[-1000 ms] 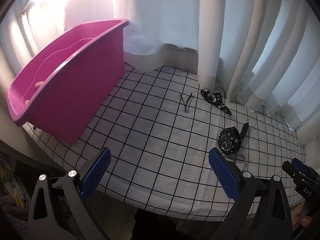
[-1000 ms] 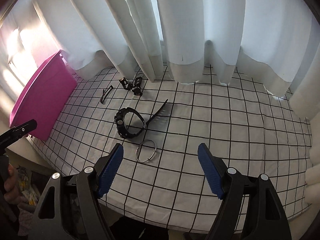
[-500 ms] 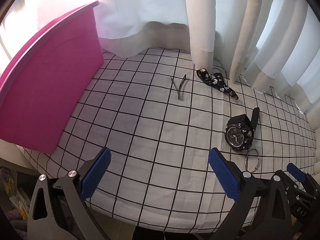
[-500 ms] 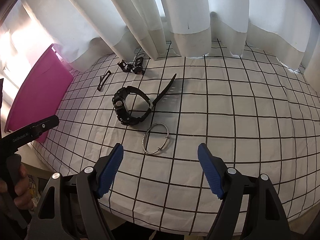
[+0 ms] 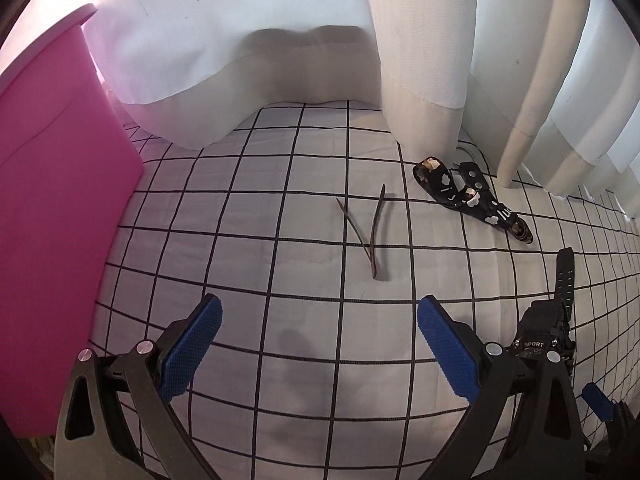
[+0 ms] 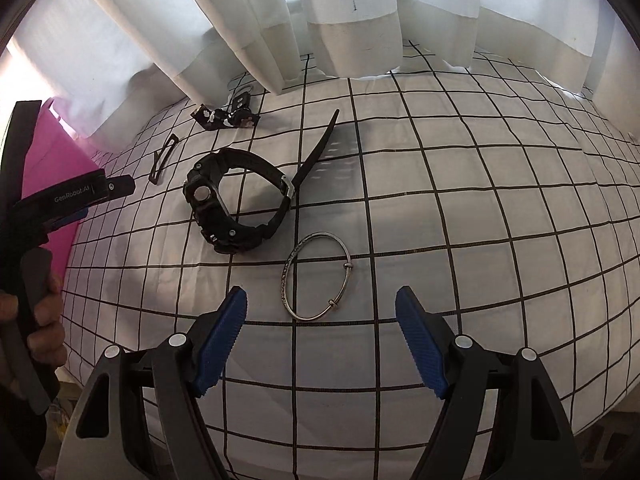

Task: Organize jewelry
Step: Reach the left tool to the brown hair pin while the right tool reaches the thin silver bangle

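- Below my right claw (image 6: 320, 320), spread wide and empty, a silver bangle (image 6: 316, 276) lies flat on the checked cloth of the worktop (image 6: 460, 220), just ahead of the blue pads.
- Beyond the bangle I see a black sport watch (image 6: 232, 208) on its side, strap trailing toward the white curtain (image 6: 360, 20).
- My left claw (image 5: 316, 336) is released too (nothing between its pads), over bare cloth short of a thin dark hair clip (image 5: 370, 232).
- A patterned black strap (image 5: 468, 196) lies by the curtain; a pink bin (image 5: 52, 208) stands at the left.
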A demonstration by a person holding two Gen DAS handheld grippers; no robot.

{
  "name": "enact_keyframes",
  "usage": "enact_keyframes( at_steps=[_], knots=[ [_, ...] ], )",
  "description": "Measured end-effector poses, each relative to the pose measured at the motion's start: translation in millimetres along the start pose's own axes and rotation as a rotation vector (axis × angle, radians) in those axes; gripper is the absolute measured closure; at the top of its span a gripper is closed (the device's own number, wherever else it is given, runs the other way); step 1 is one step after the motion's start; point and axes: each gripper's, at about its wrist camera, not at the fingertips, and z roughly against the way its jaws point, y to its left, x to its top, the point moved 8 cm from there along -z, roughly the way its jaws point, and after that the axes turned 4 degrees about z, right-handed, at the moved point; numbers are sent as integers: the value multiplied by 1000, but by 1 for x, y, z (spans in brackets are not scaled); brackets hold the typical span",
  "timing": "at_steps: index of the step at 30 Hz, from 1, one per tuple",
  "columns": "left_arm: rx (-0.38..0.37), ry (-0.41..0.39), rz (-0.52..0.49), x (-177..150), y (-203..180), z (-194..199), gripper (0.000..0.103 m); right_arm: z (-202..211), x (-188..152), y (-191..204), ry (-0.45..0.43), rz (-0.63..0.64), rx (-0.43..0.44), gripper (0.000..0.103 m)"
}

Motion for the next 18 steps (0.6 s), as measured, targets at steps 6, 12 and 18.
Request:
enact_keyframes(
  at_steps=[6,12,18],
  knots=[
    [-31,-1,-49,16,-5,-26,7,-7,-2,1,-33,-25,-72,30],
    [-36,10,-67,25,-6,-44,7,-8,-4,1,-65,-29,-121,30],
    [-60,-8,-70,30,-8,-48,7,-11,-4,5,-80,1,-177,29]
  ],
)
